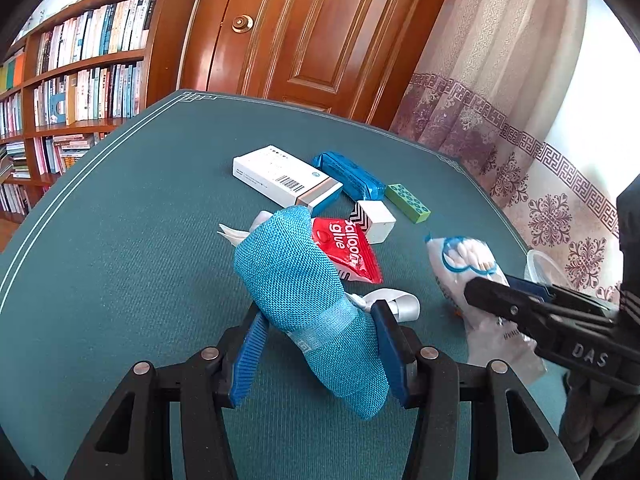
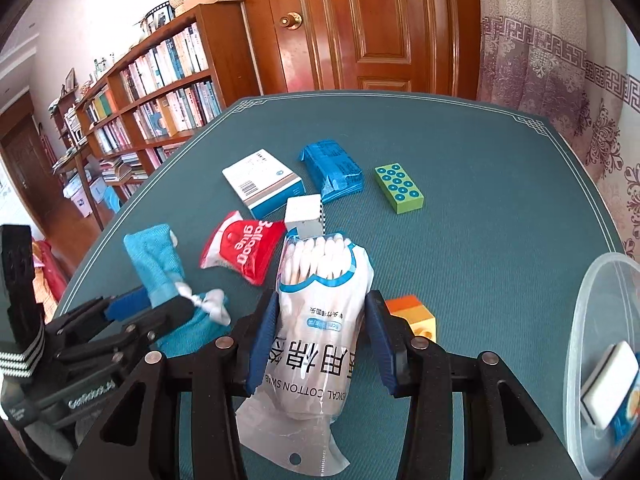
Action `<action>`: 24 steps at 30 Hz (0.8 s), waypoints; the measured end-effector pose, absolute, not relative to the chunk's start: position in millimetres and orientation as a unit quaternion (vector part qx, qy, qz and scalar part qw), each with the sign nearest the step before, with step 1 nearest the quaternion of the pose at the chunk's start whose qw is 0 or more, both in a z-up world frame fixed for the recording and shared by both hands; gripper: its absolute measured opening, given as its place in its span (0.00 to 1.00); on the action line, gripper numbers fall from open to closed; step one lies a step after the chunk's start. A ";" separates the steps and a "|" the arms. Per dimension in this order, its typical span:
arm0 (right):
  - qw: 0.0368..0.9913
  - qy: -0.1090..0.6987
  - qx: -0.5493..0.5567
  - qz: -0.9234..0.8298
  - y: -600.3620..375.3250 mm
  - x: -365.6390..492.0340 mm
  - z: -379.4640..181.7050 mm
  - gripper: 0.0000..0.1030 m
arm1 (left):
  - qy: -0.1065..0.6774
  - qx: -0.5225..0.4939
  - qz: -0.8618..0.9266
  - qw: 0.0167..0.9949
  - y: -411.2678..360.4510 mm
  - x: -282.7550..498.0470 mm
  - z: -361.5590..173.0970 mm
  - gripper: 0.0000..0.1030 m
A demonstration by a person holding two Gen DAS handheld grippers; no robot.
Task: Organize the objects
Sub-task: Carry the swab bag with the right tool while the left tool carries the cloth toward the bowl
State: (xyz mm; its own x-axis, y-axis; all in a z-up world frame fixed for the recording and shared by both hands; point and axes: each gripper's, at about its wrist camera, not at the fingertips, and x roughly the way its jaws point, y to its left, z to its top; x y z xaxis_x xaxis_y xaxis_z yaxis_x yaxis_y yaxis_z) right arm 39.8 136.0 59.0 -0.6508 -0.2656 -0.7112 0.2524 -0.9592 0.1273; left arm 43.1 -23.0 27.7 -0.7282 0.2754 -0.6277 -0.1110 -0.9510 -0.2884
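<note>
The bag of cotton swabs [image 2: 320, 312] is clamped between the two blue pads of the right gripper [image 2: 318, 336], held above the green surface [image 2: 500, 208] just in front of the white cube [image 2: 305, 216]. Left of the cube lies the red balloon glue packet [image 2: 242, 246]; behind it sit the white carton [image 2: 264, 182] and the blue wrapped pack [image 2: 334, 172], with the green dotted block [image 2: 399, 188] to the cube's right. An orange and yellow block [image 2: 416, 316] rests nearer than the cube, beside the bag. The left gripper [image 1: 316, 344] pinches a blue mesh cloth [image 1: 296, 280], raised off the surface. A clear tub [image 2: 592, 320] stands far right of the cube.
</note>
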 end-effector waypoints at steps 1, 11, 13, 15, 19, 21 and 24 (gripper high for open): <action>0.143 -0.013 0.393 -0.908 137.8 45.5 59.1 0.44 | -0.116 -0.353 0.923 0.105 -23.0 43.3 27.7 0.54; 0.137 -0.074 0.372 -0.915 162.4 85.1 68.5 0.44 | -0.108 -0.345 0.926 0.103 -20.6 45.6 28.9 0.54; 0.132 -0.080 0.367 -0.917 168.8 91.0 70.9 0.44 | -0.106 -0.344 0.927 0.104 -19.3 45.9 29.3 0.54; 0.125 -0.086 0.364 -0.919 176.8 95.6 73.0 0.44 | -0.102 -0.343 0.928 0.104 -17.8 46.2 30.6 0.54; 0.103 -0.103 0.358 -0.922 198.8 104.9 75.8 0.44 | -0.095 -0.340 0.930 0.105 -13.9 49.1 34.0 0.54; 0.090 -0.111 0.354 -0.924 211.8 109.5 77.3 0.44 | -0.090 -0.339 0.931 0.105 -11.1 51.0 36.5 0.54; 0.068 -0.123 0.346 -0.928 232.0 115.8 80.4 0.44 | -0.083 -0.337 0.932 0.107 -5.5 53.6 41.2 0.54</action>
